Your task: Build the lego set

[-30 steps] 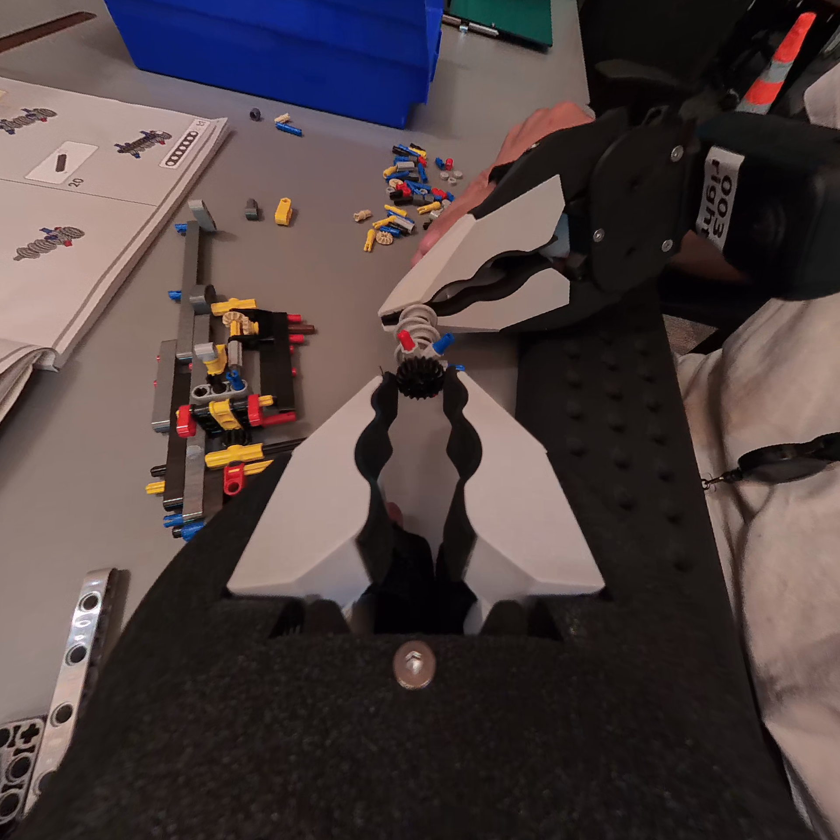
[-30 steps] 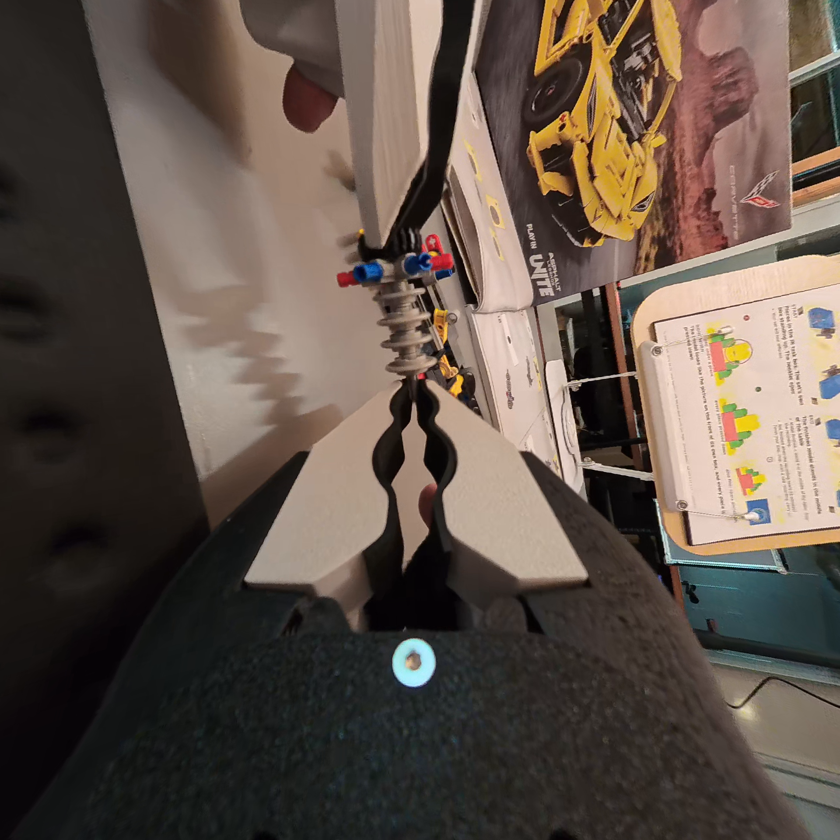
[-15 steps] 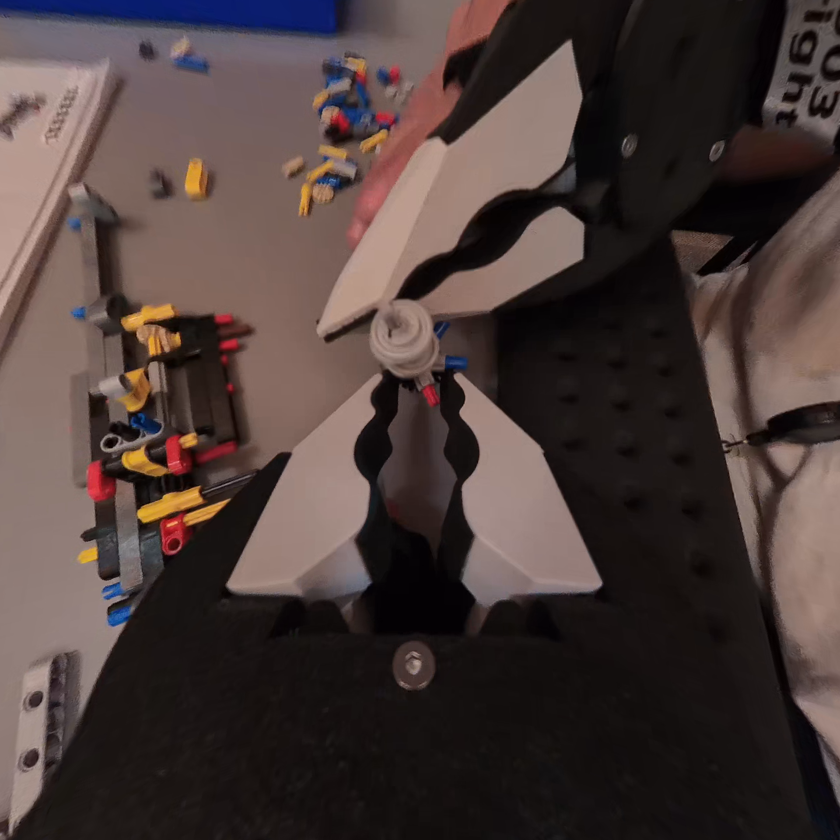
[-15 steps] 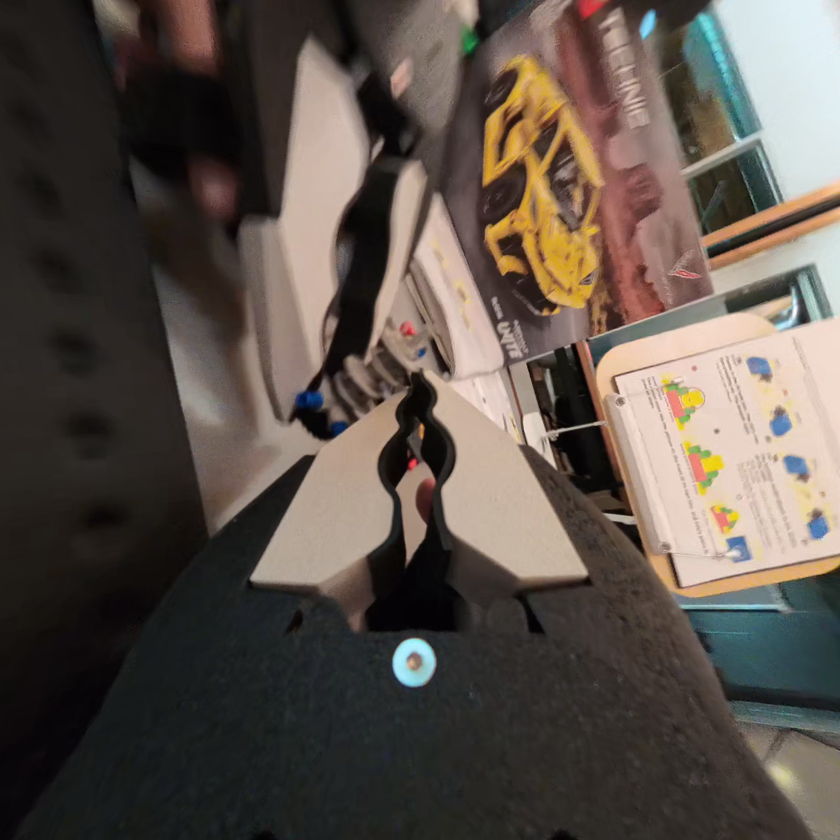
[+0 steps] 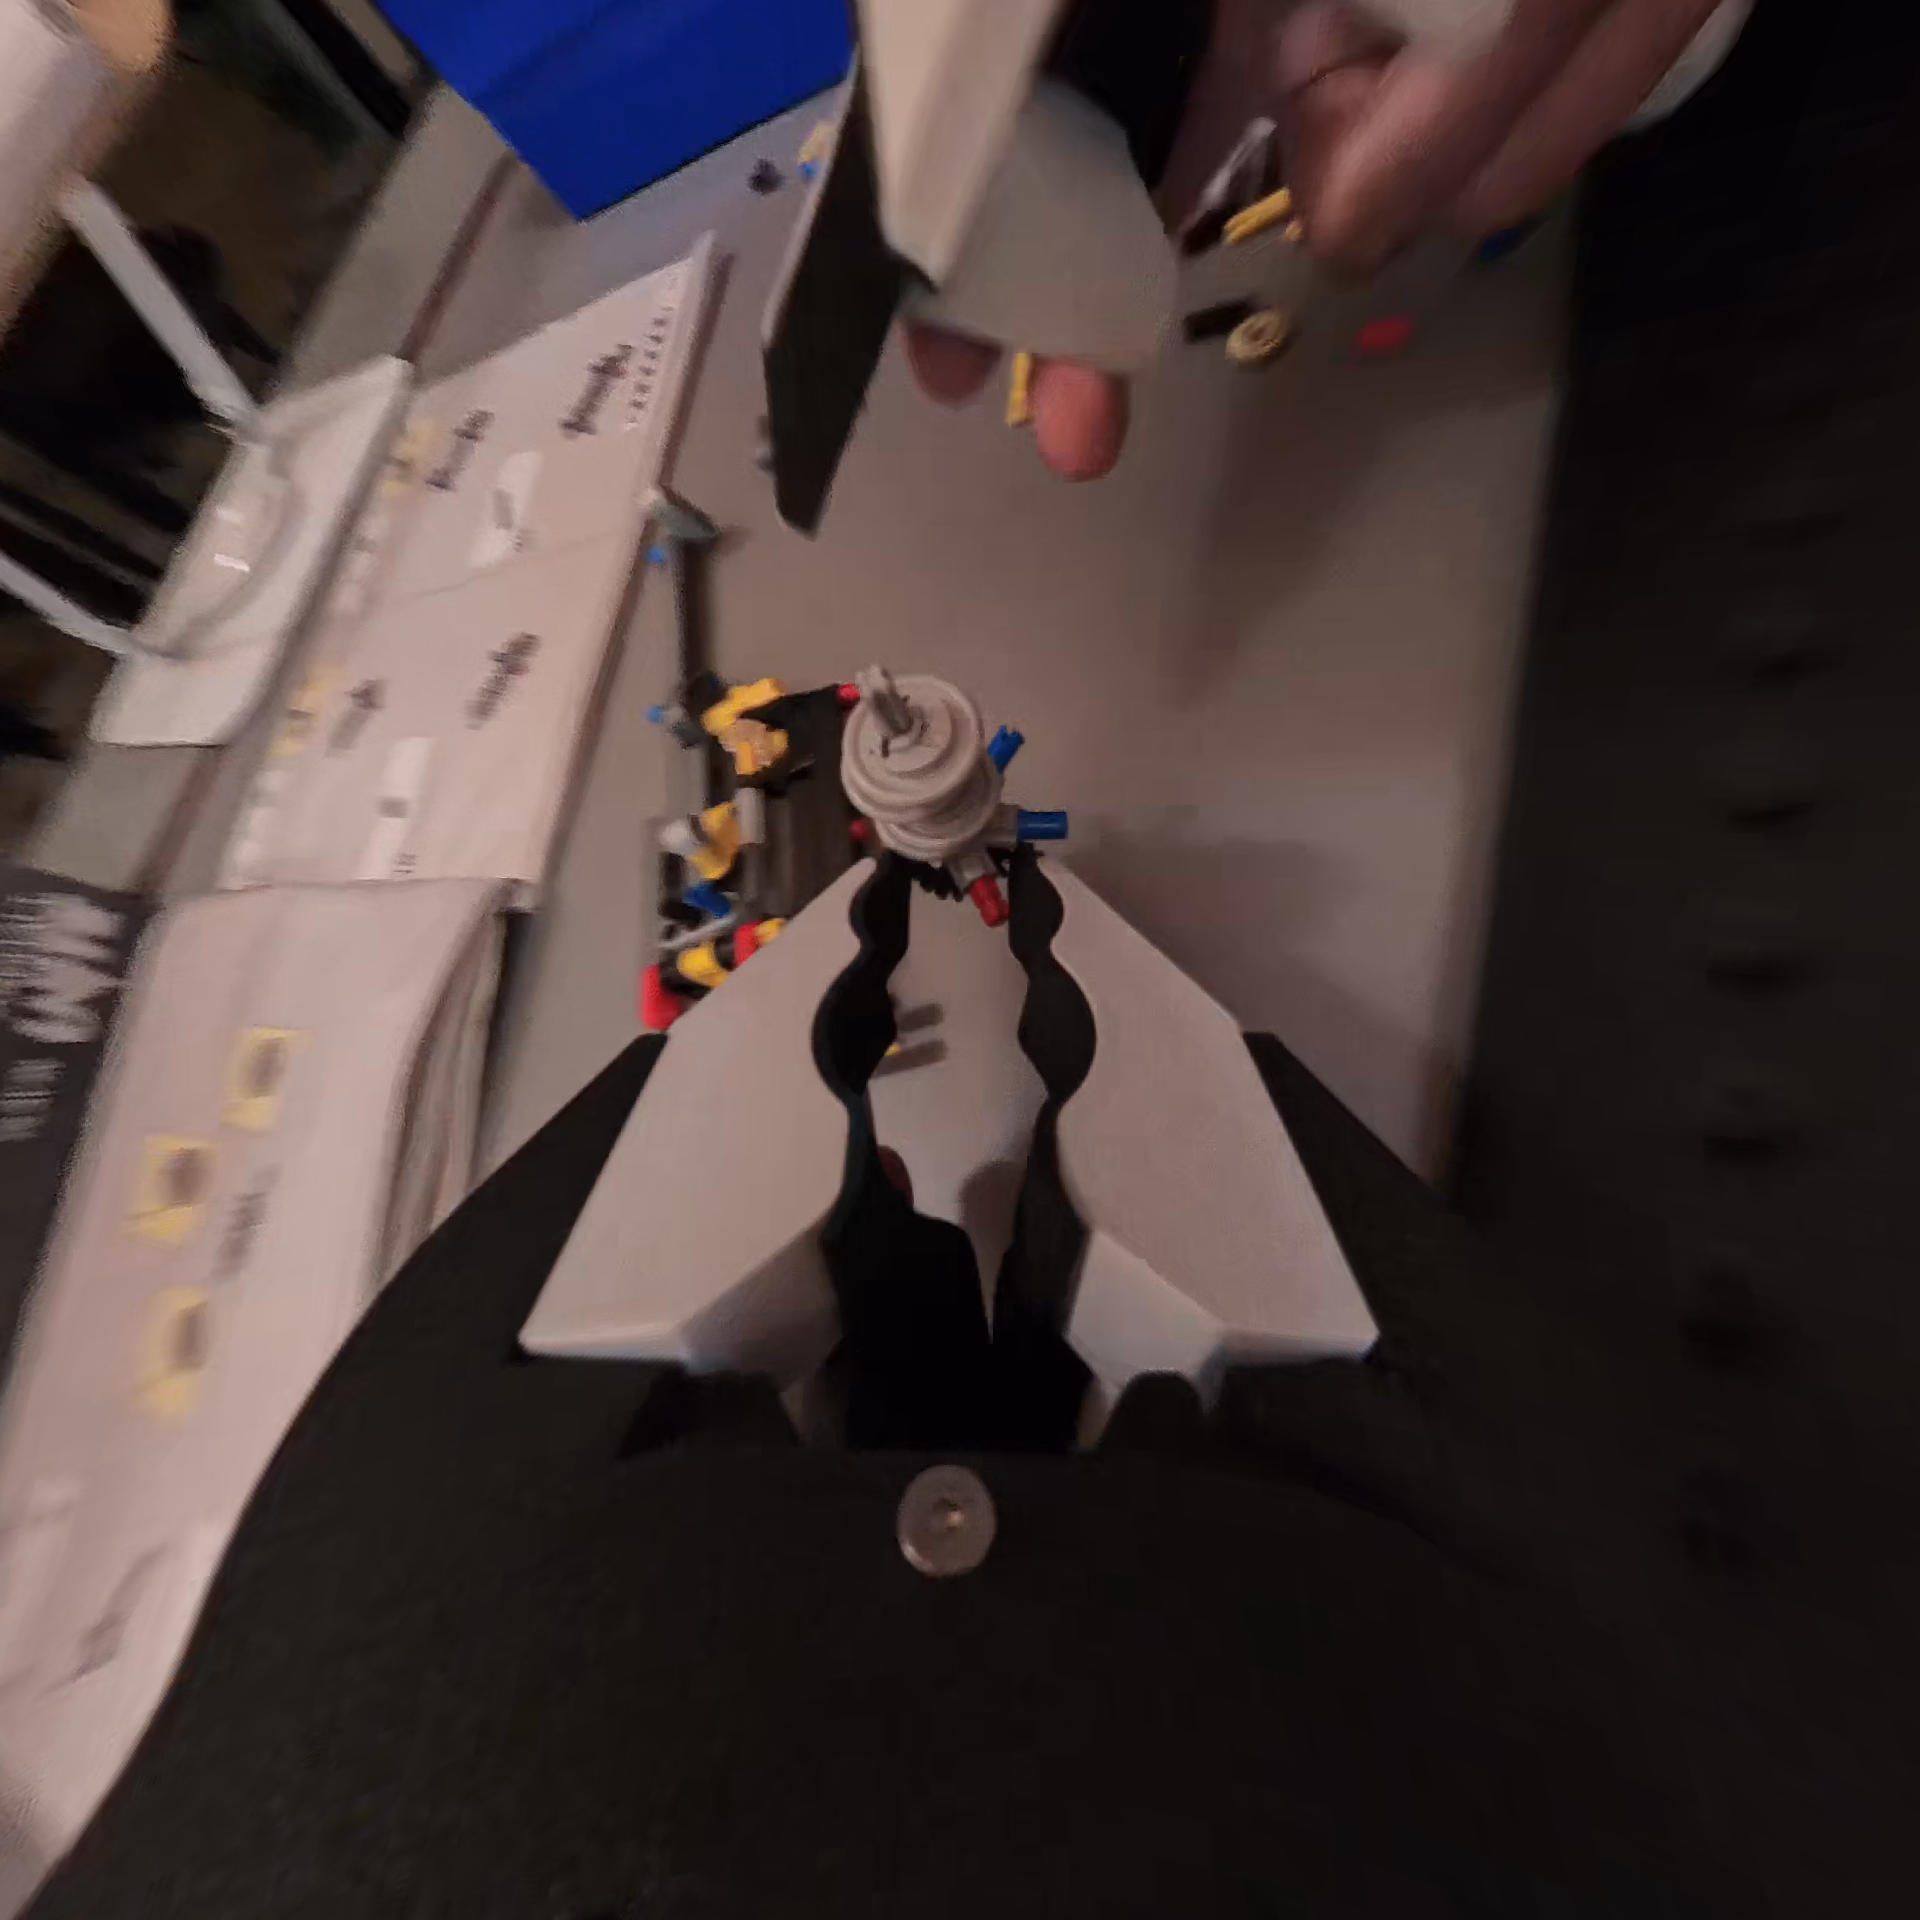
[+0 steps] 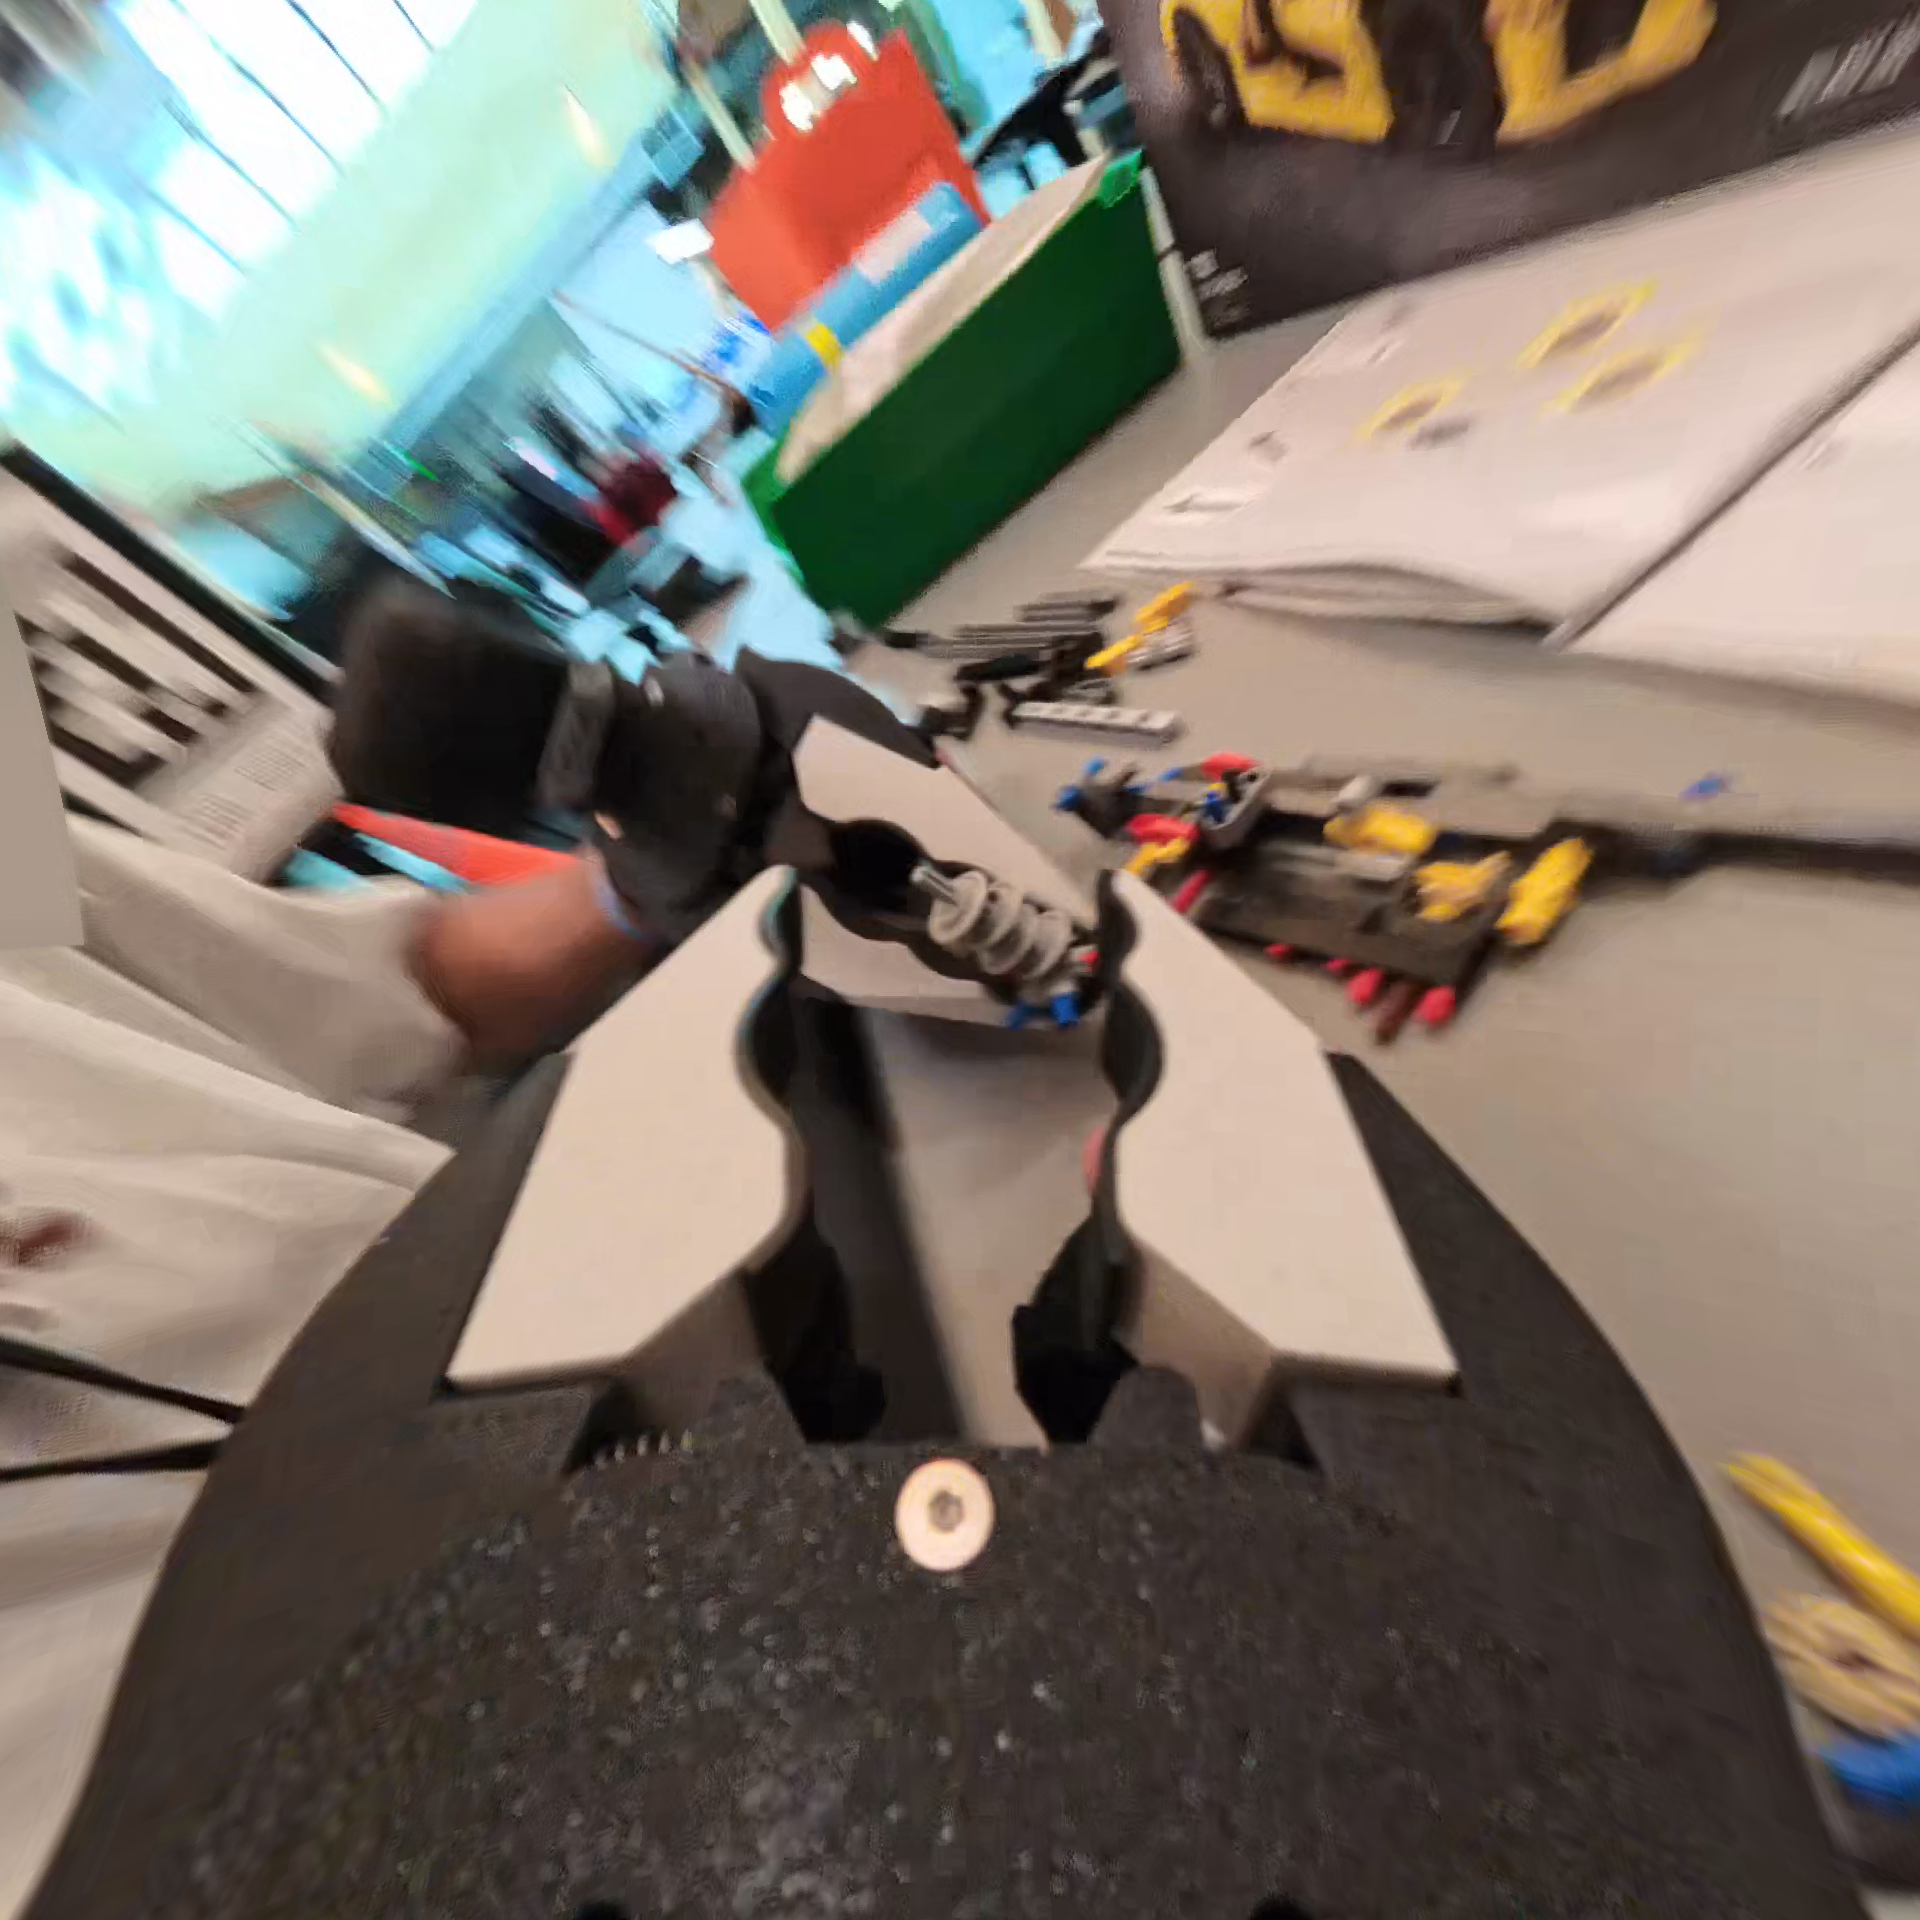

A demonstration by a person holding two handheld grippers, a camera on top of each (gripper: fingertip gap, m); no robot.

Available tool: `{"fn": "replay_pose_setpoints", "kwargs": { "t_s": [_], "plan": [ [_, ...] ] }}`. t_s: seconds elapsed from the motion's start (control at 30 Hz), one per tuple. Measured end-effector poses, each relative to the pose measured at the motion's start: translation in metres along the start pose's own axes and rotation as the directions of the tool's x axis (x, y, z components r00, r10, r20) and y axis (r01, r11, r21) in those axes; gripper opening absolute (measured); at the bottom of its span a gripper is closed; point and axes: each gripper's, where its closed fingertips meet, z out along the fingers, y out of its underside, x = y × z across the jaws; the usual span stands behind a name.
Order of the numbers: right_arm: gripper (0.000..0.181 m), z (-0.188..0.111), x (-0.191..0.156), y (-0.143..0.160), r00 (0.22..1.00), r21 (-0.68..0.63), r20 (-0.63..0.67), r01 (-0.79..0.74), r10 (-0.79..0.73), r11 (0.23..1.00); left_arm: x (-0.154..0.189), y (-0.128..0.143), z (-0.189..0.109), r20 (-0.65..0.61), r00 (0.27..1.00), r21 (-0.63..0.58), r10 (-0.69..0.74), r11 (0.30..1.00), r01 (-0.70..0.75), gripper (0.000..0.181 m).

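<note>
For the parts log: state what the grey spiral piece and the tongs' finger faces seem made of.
Spiral piece: likely hard moulded plastic, smooth grey, crisp ridges.
Left tongs, fingers: matte pale-grey flat faces, probably rigid plastic, with black wavy inner pads that may be rubber; blur leaves it open.

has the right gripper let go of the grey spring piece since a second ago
Yes. The right gripper is open and has pulled away toward the blue bin; the spring piece stays in the left gripper.

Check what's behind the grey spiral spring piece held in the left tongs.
Behind the grey spiral spring piece gripped by the left tongs, the black-and-yellow partial lego assembly lies on the grey table. The spring covers the assembly's right edge, so that part cannot be seen.
</note>
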Motion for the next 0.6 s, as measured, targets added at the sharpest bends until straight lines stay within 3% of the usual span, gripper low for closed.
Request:
{"fn": "replay_pose_setpoints", "kwargs": {
  "t_s": [0.07,0.13,0.23,0.33,0.6],
  "plan": [
    [0.075,0.008,0.004,0.008,0.986,-0.036,0.057,-0.156,0.158,0.987,-0.007,-0.005,-0.003,0.111,0.986,0.0,0.121,0.993,-0.122,0.017],
    [0.087,0.017,0.005,0.02,0.99,-0.103,0.022,-0.14,0.143,0.985,-0.009,-0.013,-0.007,0.184,0.962,0.01,0.202,0.978,-0.208,0.017],
    [0.081,0.025,-0.003,0.024,0.989,-0.133,0.053,-0.128,0.136,0.983,-0.011,-0.021,-0.013,0.251,0.933,0.019,0.257,0.963,-0.27,0.017],
    [0.061,0.026,-0.01,0.021,0.988,-0.121,0.095,-0.114,0.126,0.986,-0.012,-0.025,-0.016,0.279,0.919,0.024,0.277,0.955,-0.295,0.017],
    [0.06,0.022,-0.018,0.016,0.989,-0.079,0.13,-0.066,0.076,0.995,-0.014,-0.033,-0.022,0.346,0.879,0.031,0.329,0.932,-0.361,0.018]
  ]
}}
